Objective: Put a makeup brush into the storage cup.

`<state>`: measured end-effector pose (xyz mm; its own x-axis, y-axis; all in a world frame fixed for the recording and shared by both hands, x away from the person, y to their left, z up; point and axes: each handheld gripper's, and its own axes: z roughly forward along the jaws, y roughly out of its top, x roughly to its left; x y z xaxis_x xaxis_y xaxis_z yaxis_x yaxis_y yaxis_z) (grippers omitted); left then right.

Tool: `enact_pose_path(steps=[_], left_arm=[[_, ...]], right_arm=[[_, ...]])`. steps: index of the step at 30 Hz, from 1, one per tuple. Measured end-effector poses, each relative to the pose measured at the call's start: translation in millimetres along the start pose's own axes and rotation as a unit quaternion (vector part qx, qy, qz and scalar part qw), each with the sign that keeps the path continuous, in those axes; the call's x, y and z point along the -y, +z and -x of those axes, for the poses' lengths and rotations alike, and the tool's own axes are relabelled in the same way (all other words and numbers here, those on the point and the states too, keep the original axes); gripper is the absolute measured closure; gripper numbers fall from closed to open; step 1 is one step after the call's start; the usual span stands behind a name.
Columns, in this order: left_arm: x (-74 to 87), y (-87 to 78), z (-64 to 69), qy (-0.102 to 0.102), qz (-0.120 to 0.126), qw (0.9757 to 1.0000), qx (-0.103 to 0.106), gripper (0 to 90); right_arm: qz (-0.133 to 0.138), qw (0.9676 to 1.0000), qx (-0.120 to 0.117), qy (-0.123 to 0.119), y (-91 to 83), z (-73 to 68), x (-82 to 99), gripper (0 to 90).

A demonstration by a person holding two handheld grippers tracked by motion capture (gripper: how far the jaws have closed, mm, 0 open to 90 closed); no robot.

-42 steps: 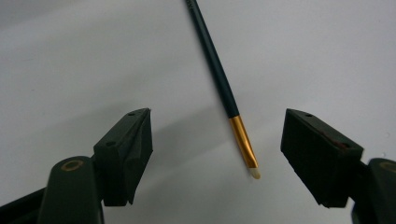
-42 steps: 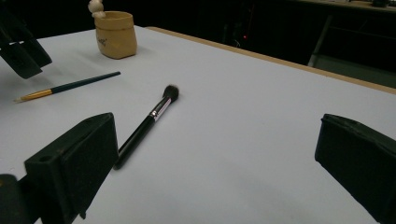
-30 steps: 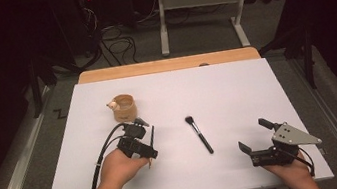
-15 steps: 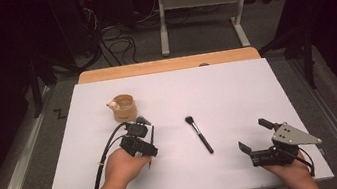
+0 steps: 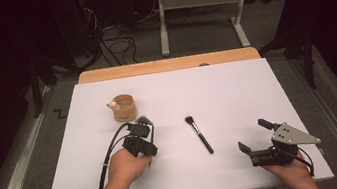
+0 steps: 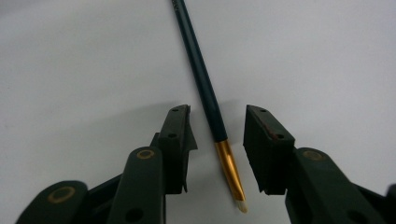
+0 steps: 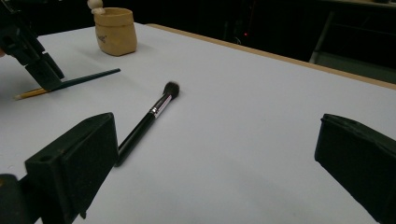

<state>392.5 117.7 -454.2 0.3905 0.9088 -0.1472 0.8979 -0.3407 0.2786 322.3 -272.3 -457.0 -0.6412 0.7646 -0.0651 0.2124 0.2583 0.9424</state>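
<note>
A thin paintbrush [image 6: 205, 88] with a dark teal handle, a gold ferrule and a small pale tip lies flat on the white table top [image 5: 236, 89]. In the left gripper view its long axis runs up and slightly leftward away from the camera, the bristle tip nearest the camera and the handle end leaving the top of the picture. In the right gripper view the same brush lies with its gold end toward the person's left and its handle end pointing toward a black makeup brush [image 5: 198, 134] in the middle of the table. The surface is a plain white sheet over a wooden board whose far edge shows as a tan strip. Beyond it are a grey carpeted floor, loose cables, the legs of a pale metal frame and dark surroundings. A small tan cup [image 5: 124, 107] with something white at its rim stands on the left part of the table, just beyond the left gripper. The left gripper [image 6: 217, 135], held in the person's left hand [image 5: 125, 165], points down at the paintbrush, one jaw on each side of the shaft just above the ferrule. Its jaws have just been closing, but a gap shows on both sides, so they do not yet press on it. The right gripper [image 5: 253, 136] rests near the table's front right corner, well apart from both brushes, its jaws spread wide with nothing between them.
</note>
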Motion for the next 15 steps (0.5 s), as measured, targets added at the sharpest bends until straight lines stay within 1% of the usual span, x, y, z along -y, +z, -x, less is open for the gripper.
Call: enact_pose_path(steps=[9, 15], left_arm=[[-0.3, 2.4, 1.7, 0.001, -0.002, 1.0, 0.001, 66.1], [-0.2, 3.1, 2.9, 0.0, -0.002, 1.0, -0.003, 68.2]], right_arm=[[0.0, 1.0, 0.0, 0.0, -0.7, -0.1, -0.3, 0.5], [0.001, 1.0, 0.001, 0.001, -1.3, 0.5, -0.3, 0.5]])
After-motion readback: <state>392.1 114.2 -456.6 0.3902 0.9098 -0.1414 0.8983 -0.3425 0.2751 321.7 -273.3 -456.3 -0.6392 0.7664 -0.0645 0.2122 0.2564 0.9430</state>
